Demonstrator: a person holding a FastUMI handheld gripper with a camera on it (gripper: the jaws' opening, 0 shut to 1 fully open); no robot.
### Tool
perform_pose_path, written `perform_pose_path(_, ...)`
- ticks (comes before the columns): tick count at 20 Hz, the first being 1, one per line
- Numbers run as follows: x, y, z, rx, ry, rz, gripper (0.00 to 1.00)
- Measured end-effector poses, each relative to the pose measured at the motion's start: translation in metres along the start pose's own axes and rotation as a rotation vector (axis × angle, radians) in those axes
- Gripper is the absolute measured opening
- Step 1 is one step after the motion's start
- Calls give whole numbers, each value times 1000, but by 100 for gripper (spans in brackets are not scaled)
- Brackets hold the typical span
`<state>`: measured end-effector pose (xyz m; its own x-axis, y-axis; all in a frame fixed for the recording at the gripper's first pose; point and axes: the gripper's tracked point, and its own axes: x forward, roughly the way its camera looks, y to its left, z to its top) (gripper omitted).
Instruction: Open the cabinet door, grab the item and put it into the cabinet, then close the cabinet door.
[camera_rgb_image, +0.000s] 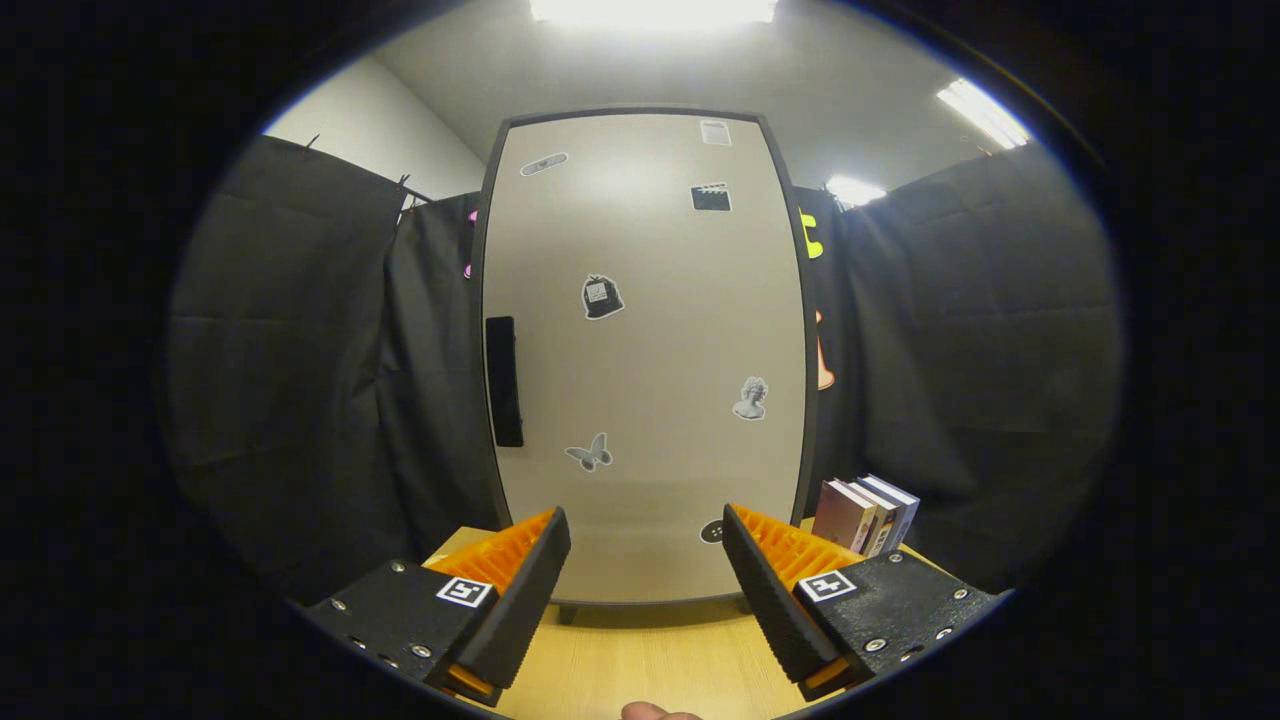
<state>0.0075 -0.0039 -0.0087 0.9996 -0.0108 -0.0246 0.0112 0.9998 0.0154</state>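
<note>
Plainly, claw gapes wide, gripping nothing.

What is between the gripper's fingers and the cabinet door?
Only bare wooden table, seen in the gripper view; the open gripper holds nothing, and the cabinet door is shut.

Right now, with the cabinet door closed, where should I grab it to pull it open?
Take the dark vertical handle on the cabinet door's left edge, coming straight on. It is the door's only grip, so the hinges are probably on the right. The gripper hangs open and empty short of the door.
</note>
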Motion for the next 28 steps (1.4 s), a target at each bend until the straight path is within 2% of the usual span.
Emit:
perform_pose_path(6,5,1,0,26,19,6,95)
perform_pose_path(12,15,25,15,18,20,45,95)
perform_pose_path(15,28,34,24,-3,35,38,95)
perform_pose_path(21,65,80,48,-37,15,90,95)
perform_pose_path(26,97,116,55,1,41,115,95)
perform_pose_path(28,110,127,57,-31,33,113,95)
